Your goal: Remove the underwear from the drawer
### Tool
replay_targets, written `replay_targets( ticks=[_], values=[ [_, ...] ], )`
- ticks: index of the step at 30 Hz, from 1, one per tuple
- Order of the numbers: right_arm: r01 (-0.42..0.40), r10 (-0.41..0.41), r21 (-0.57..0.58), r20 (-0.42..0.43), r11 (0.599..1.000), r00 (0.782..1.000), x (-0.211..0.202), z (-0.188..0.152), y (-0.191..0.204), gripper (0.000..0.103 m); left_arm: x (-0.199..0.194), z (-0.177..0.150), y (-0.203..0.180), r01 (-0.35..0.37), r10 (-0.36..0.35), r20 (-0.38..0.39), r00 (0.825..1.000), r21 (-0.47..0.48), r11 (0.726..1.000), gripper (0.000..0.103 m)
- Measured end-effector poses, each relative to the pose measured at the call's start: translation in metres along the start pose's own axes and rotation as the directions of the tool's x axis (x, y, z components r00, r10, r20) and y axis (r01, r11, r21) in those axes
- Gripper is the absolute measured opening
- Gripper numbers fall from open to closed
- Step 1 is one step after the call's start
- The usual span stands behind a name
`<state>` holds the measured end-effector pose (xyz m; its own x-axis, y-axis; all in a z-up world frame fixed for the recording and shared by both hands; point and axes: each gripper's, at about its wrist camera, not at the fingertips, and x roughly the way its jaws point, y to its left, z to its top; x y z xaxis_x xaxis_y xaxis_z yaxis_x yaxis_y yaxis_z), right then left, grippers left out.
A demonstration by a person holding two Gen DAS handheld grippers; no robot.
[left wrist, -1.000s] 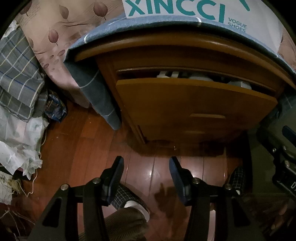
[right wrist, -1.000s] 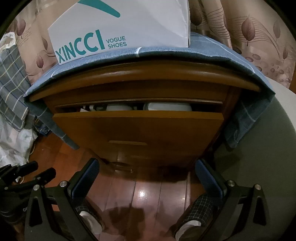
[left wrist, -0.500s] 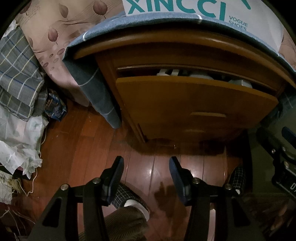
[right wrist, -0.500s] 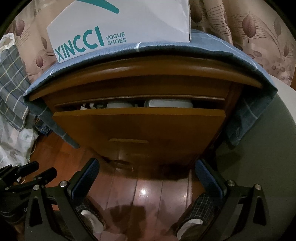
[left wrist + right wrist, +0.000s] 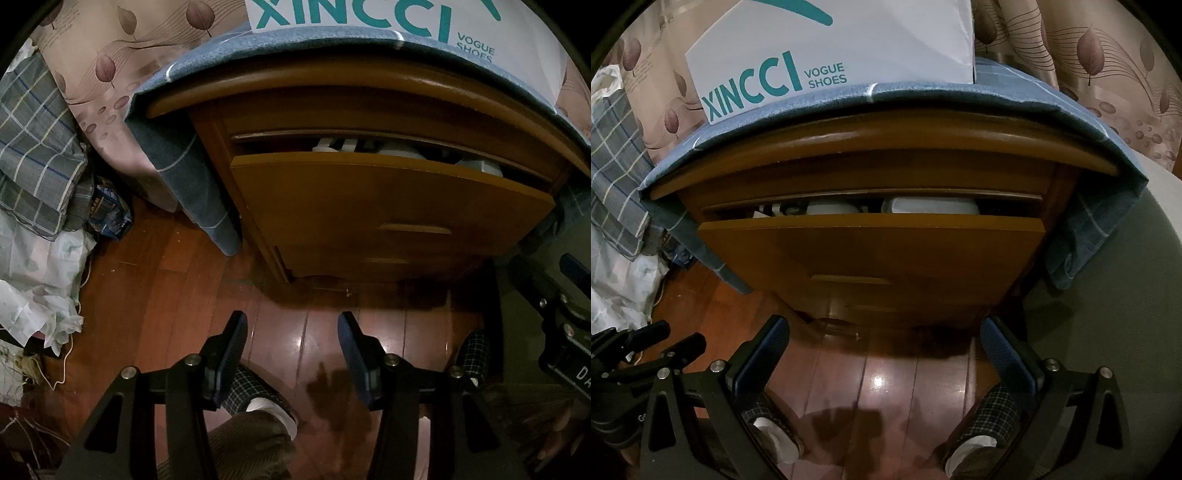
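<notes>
From the left wrist, the left gripper [image 5: 291, 332] is hanging wide open over the wooden floor [image 5: 155, 295], holding nothing. The drawer [image 5: 388, 206] is sticking out a little, with pale folded things [image 5: 402, 151] peeking over its top.

From the right wrist, the right gripper [image 5: 882, 343] is also gaping open and empty. Whether the pale things [image 5: 931, 205] are underwear is hard to tell. A shoe box [image 5: 827, 51] is sitting on top.

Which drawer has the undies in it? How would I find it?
Find the wooden nightstand with the blue cloth and white shoe box on top. It is the top drawer, the only one pulled out a little, with pale folded things peeking over its front.
</notes>
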<state>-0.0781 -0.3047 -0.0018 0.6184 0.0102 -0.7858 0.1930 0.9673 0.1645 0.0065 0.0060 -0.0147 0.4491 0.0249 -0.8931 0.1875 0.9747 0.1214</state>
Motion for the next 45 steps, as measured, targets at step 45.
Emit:
replay_targets(
  ticks=[45],
  values=[
    [-0.078,0.087,0.151,-0.055,0.985,0.995,-0.004,0.006,-0.033,0.103,0.104,0.06,0.059,0.552,-0.536,0.316,0.783,-0.749,0.366,0.067]
  ],
)
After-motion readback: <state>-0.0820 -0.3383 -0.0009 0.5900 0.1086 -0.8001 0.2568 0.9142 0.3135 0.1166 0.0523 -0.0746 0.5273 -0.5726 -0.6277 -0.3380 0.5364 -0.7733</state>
